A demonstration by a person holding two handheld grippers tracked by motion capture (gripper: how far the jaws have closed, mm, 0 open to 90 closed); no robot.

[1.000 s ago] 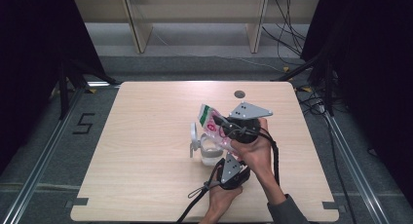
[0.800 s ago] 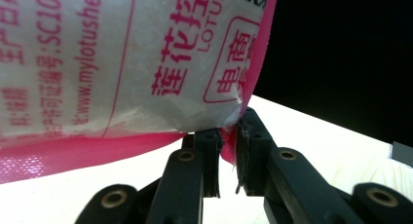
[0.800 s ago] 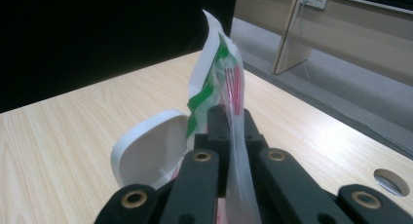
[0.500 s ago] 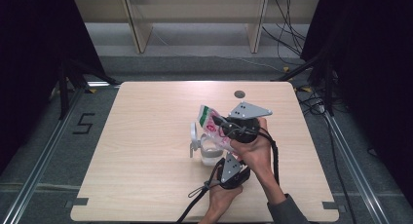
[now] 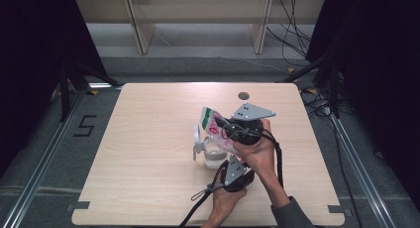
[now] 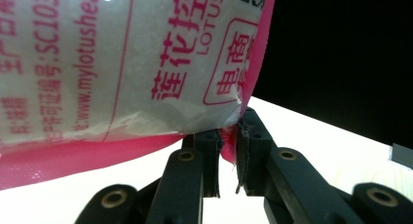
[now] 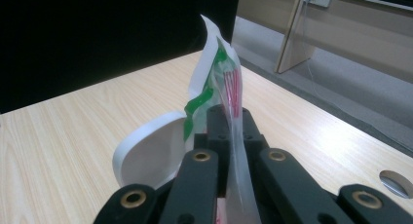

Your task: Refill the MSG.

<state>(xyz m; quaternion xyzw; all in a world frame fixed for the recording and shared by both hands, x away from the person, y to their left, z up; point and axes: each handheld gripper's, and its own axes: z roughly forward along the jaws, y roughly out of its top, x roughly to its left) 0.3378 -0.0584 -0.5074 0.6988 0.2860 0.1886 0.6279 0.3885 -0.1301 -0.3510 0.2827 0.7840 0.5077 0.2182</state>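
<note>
- Your left gripper (image 6: 227,153) has its jaws pinched on the pink bottom corner of the bag (image 6: 122,63); the white, red-printed body of the bag rises above and to the left of those jaws.
- Your right gripper (image 7: 229,131) has its jaws clamped on the bag's upper edge, and the green-and-white top stands up just beyond their tips.
- A white lid (image 7: 148,156), tipped up, sits just left of the right jaws, close behind the bag.
- From above, both of your hands meet near the middle of the bench (image 5: 148,129), holding the bag over a clear container (image 5: 212,156) with that lid hinged open.
</note>
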